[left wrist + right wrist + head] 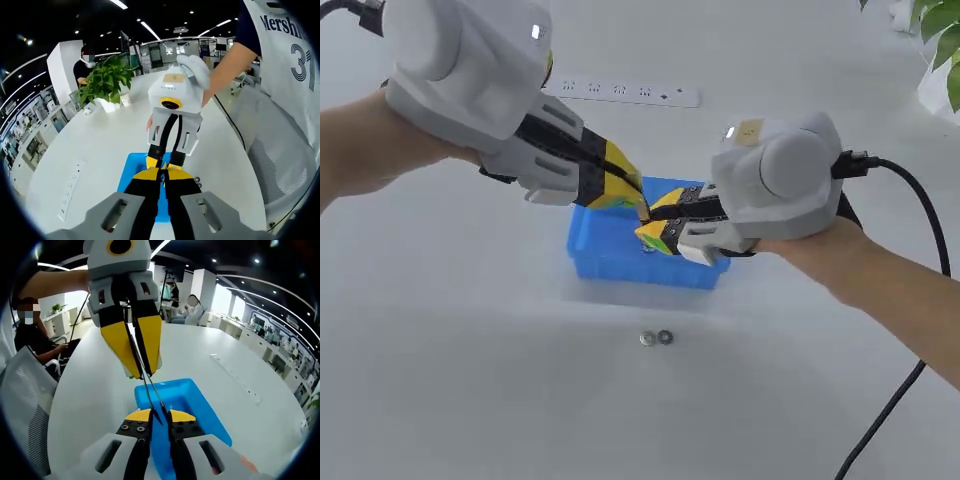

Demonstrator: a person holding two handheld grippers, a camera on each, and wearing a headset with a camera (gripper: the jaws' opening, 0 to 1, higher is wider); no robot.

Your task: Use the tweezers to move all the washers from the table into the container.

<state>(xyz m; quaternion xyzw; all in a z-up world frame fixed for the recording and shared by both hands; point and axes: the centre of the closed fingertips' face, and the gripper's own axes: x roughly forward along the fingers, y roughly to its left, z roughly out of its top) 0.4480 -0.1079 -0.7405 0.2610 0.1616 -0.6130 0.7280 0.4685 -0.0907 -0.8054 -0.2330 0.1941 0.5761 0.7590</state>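
Observation:
A blue container (610,262) sits mid-table, and both grippers meet above it. My left gripper (632,195) reaches in from the upper left, its yellow jaws shut on the rear of thin black tweezers (150,390). The tweezers slant down toward my right gripper (160,416), whose jaws stand closed around the legs near the tips, over the container (200,410). In the left gripper view my own jaws (164,175) are pressed together, facing the right gripper (162,162). Two washers (656,338) lie side by side on the table in front of the container. What the tweezer tips hold is too small to tell.
A white power strip (620,92) lies at the table's far side. A potted plant (940,40) stands at the far right corner. The right gripper's black cable (910,200) trails over the right side of the table. People are at other desks behind.

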